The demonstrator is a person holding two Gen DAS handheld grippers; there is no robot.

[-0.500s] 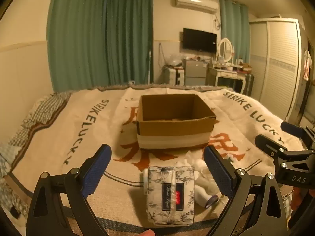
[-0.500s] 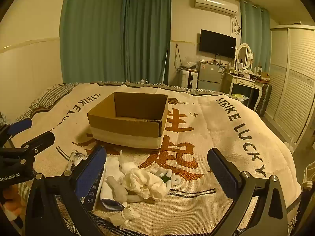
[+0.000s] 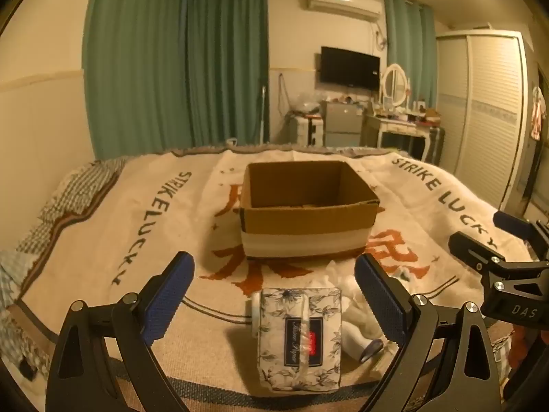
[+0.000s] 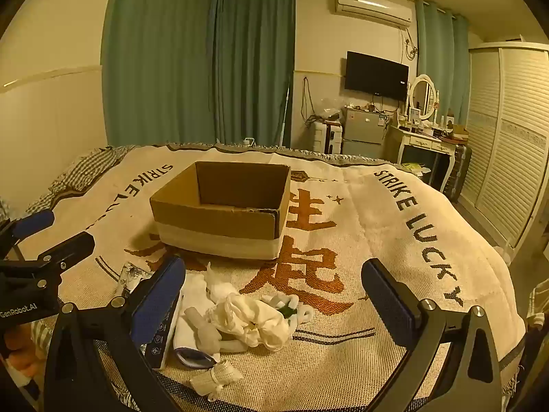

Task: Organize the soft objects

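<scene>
Green curtains and a wall-mounted television back the bed, which carries a cream woven blanket with "STRIKE LUCKY" lettering (image 3: pixel 164 219) across its top. Our left gripper (image 3: pixel 274 295) hovers low over the near edge of that blanket with its jaws spread wide and nothing between them; directly below the gap lies a flower-printed soft tissue pack with a dark label (image 3: pixel 300 338). Our right gripper (image 4: pixel 274 298) hangs beside it, jaws likewise spread and empty, above a heap of crumpled white cloth pieces (image 4: pixel 250 319). Just left of that heap, in the right wrist view, the tissue pack shows edge-on behind the left finger, and a small rolled white bundle (image 4: pixel 214 376) lies nearest the bed's edge. A white sock-like piece with a dark opening (image 3: pixel 363 343) touches the tissue pack's right side. Farther out, near the middle of the blanket, stands an open brown cardboard box with a pale band around its base (image 3: pixel 308 213), well apart from the soft things.
</scene>
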